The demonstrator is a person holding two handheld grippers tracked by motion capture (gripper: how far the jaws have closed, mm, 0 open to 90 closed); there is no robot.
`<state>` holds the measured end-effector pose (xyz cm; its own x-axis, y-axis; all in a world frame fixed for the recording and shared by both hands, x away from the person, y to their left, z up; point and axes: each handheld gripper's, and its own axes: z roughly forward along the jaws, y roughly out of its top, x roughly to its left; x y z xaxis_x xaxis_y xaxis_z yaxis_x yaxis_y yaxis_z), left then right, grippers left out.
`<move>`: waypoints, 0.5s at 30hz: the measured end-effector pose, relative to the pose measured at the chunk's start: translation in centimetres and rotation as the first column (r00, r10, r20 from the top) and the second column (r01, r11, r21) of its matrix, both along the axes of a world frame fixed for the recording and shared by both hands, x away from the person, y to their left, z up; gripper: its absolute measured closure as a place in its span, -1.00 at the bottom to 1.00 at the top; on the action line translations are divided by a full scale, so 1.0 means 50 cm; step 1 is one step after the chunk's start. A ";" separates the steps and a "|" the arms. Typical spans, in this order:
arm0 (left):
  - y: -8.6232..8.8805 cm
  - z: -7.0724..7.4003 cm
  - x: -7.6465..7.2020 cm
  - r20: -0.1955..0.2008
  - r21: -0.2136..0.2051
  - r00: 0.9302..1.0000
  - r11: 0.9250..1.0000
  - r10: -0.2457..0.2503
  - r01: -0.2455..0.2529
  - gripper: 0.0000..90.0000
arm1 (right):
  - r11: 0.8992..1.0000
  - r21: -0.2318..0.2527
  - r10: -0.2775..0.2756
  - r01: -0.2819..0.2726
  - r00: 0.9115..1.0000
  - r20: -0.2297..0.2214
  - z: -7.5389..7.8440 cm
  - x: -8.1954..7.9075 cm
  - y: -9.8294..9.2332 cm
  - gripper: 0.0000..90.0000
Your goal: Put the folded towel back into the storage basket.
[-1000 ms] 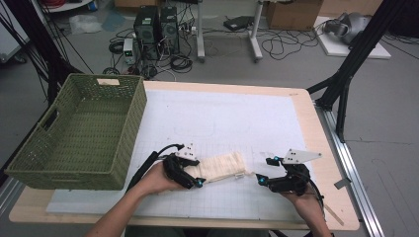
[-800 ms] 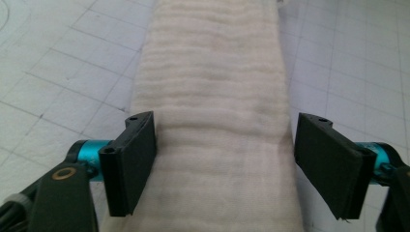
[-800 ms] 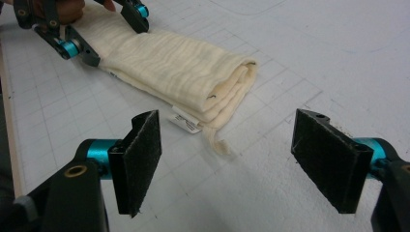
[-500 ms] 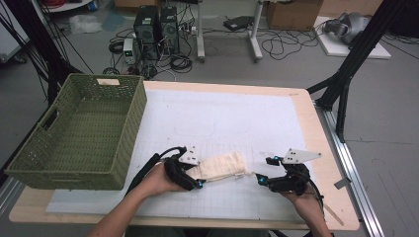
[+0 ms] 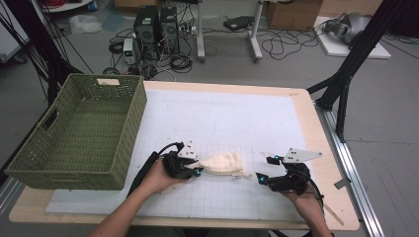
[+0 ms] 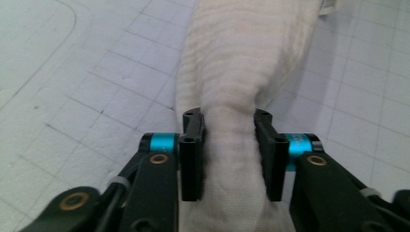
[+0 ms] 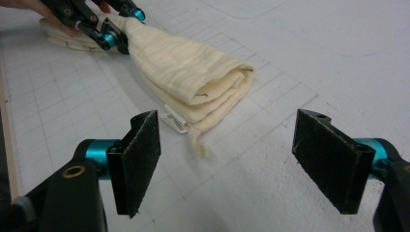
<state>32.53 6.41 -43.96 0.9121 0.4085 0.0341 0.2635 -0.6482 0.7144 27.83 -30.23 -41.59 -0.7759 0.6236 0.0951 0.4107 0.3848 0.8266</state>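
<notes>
A person is sitting at a wooden table (image 5: 316, 128) covered by a white gridded mat (image 5: 222, 118), working with 2 handheld grippers. In the high view, a folded cream cloth (image 5: 223, 162) is lying on the mat at the lower middle of the frame, between the 2 hands.

The left gripper (image 5: 193, 168), at the lower left of centre, is clamping the cloth's near end. Its jaws have just been closing, and in the left gripper view the 2 black pads are pinching the cloth (image 6: 237, 87) into a narrow waist, with the fabric fanning out wider toward the top of that frame. Gripping 1 end this way is likely meant to let the whole bundle be lifted as a single piece.

The right gripper (image 5: 264, 170), at the lower right, is sitting apart from the cloth with its jaws spread wide and nothing between them. In the right gripper view the cloth's folded end (image 7: 212, 92) and a small white label (image 7: 175, 121) are lying just beyond the 2 pads, so this gripper appears to be waiting, aimed at the free end, possibly to support it.

A green woven basket (image 5: 74, 133) is standing at the left of the high view, partly over the table edge, near enough to be a probable destination for the cloth.
</notes>
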 end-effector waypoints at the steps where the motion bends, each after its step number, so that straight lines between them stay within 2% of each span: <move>1: 0.000 0.000 0.000 0.005 0.001 1.000 1.000 0.001 -0.001 0.65 | 1.000 0.001 0.001 -0.001 1.000 0.002 0.000 0.000 -0.001 -0.44; 3: 0.002 -0.001 0.000 -0.002 -0.013 1.000 1.000 0.020 -0.020 0.71 | 1.000 0.005 -0.003 0.003 1.000 0.005 0.000 0.000 -0.004 -0.44; 7: 0.004 0.000 -0.002 0.007 -0.015 0.999 0.999 0.035 -0.035 0.76 | 1.000 0.008 -0.005 0.005 1.000 0.009 0.001 0.000 -0.006 -0.44; 13: 0.016 0.010 -0.006 0.014 -0.064 0.998 0.996 0.069 -0.068 0.77 | 1.000 0.010 -0.006 0.006 1.000 0.013 0.001 -0.003 -0.009 -0.44; 15: 0.022 0.015 -0.007 0.005 -0.083 0.997 0.994 0.075 -0.075 0.77 | 1.000 0.012 -0.008 0.008 1.000 0.011 0.001 -0.003 -0.009 -0.45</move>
<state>32.16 7.49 -43.21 0.8786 0.4775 0.0049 0.3031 -0.5656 0.7669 27.68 -30.70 -41.52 -0.7718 0.6290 0.0935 0.4043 0.3719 0.8356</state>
